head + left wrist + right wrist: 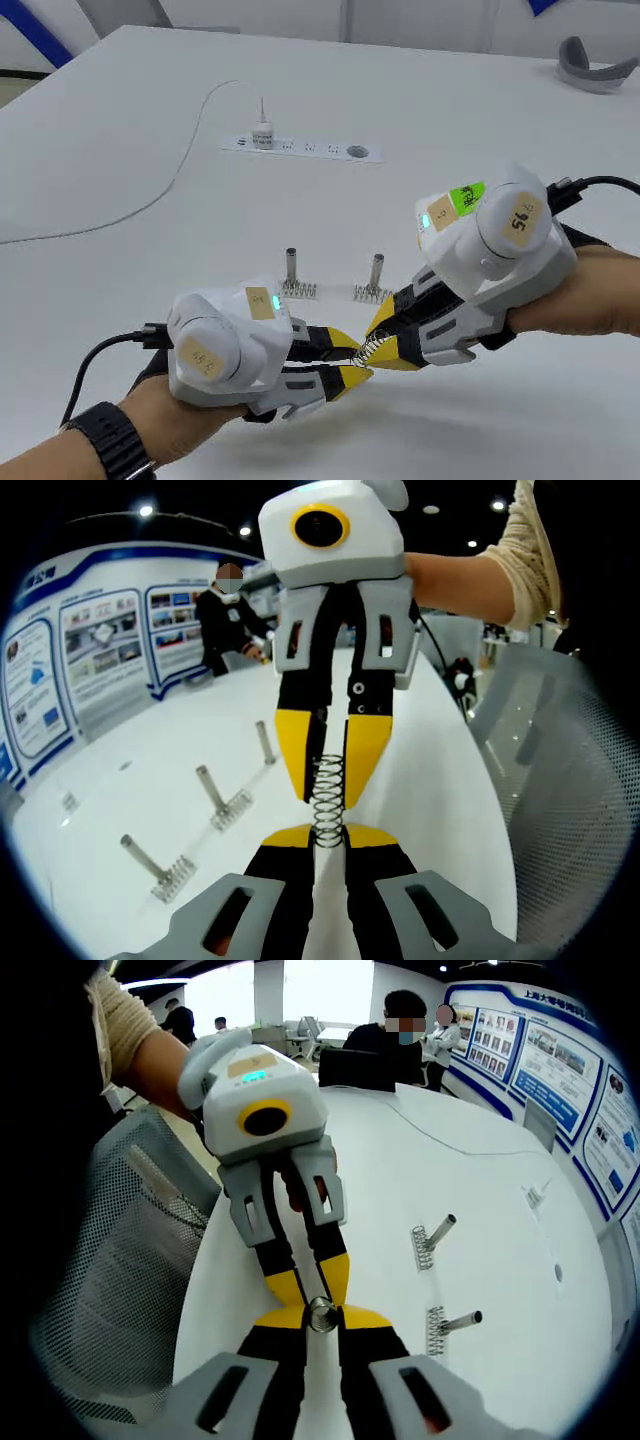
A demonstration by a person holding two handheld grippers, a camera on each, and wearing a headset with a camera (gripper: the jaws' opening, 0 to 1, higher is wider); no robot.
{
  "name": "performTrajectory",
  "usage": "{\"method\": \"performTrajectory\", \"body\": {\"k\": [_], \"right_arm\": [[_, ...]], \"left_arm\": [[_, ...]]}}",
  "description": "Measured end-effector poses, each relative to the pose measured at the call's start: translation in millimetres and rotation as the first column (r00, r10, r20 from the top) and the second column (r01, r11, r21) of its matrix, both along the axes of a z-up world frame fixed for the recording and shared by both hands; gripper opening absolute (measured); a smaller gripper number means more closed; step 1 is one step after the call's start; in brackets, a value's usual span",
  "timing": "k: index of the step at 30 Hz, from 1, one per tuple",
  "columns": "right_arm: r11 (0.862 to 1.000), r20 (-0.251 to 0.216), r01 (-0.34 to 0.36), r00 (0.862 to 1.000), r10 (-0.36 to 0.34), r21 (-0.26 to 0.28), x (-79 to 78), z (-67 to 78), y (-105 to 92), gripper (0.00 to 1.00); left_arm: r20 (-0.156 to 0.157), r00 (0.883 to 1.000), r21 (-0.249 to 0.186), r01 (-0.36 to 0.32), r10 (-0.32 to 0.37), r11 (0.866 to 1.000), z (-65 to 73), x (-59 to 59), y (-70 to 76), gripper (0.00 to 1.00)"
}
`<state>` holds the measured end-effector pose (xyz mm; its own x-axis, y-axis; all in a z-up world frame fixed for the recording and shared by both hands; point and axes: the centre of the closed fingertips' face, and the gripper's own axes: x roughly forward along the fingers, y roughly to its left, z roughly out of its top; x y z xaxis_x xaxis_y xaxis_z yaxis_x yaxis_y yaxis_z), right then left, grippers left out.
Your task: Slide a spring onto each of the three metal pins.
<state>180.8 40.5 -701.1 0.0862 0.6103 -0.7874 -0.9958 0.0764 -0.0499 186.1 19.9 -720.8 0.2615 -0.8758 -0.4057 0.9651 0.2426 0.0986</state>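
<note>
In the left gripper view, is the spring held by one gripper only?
No, one end of the spring sits in the left gripper and the other end in the right gripper.

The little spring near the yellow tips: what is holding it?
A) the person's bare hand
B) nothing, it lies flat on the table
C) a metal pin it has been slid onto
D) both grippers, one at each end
D: in the left gripper view the spring runs from the left gripper fingers up into the right gripper fingers.
</note>
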Motion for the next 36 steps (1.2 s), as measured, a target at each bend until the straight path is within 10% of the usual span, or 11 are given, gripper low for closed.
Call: {"method": "performTrajectory", "body": {"k": [36], "right_arm": [[0.996,0.019,0.076,0.997,-0.077,0.041,16.2,10.4,-6.0,0.12]], "left_arm": [[-0.045,0.994,-0.081,-0.106,0.102,0.991,6.5,14.1,11.7,0.22]]}}
